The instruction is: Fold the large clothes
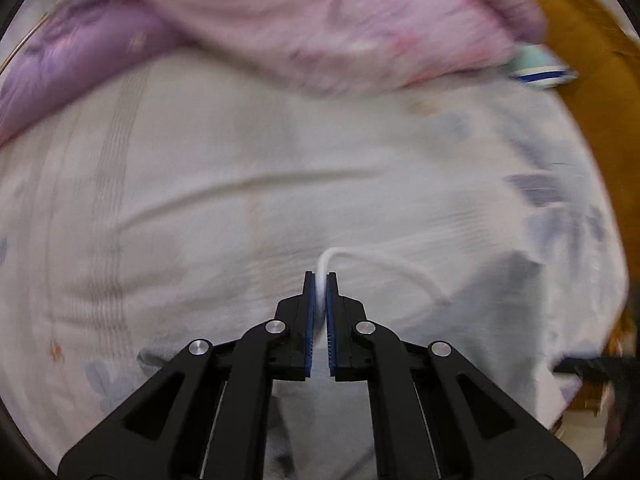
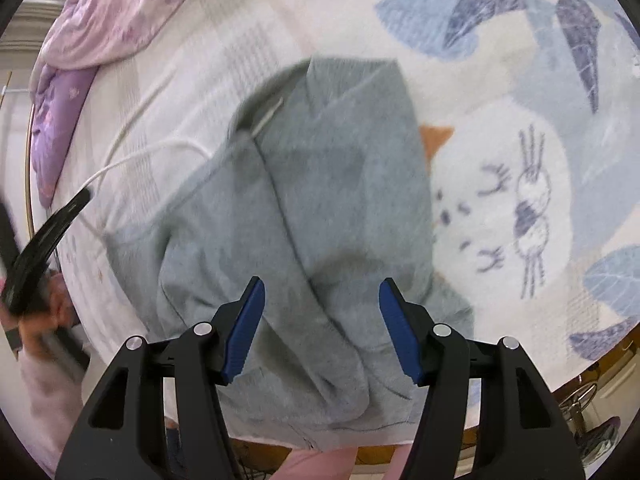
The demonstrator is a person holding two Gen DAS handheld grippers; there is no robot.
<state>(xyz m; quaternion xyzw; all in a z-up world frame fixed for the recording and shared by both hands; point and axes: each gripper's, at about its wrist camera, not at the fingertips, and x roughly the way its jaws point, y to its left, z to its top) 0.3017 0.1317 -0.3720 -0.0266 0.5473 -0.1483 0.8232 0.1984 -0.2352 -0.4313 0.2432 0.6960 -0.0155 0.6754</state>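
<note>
A grey hooded sweatshirt [image 2: 320, 216] lies bunched on a white bed sheet with a cat print; its hood is at the far end and white drawstrings [image 2: 132, 160] trail to the left. My right gripper [image 2: 322, 300] is open and empty, hovering just above the near part of the sweatshirt. My left gripper [image 1: 321, 280] is shut on the white drawstring [image 1: 384, 264], which loops off to the right over the sheet. The left gripper also shows as a blurred black shape [image 2: 44, 236] at the left of the right wrist view. Grey fabric [image 1: 320, 412] shows under the left gripper.
A pink and purple floral quilt [image 1: 280, 24] is heaped along the far side of the bed and shows in the right wrist view [image 2: 100, 20] too. The white sheet [image 1: 200, 200] covers the bed. A wooden bed frame [image 1: 580, 80] runs on the right. A stool base [image 2: 580, 396] stands beyond the near edge.
</note>
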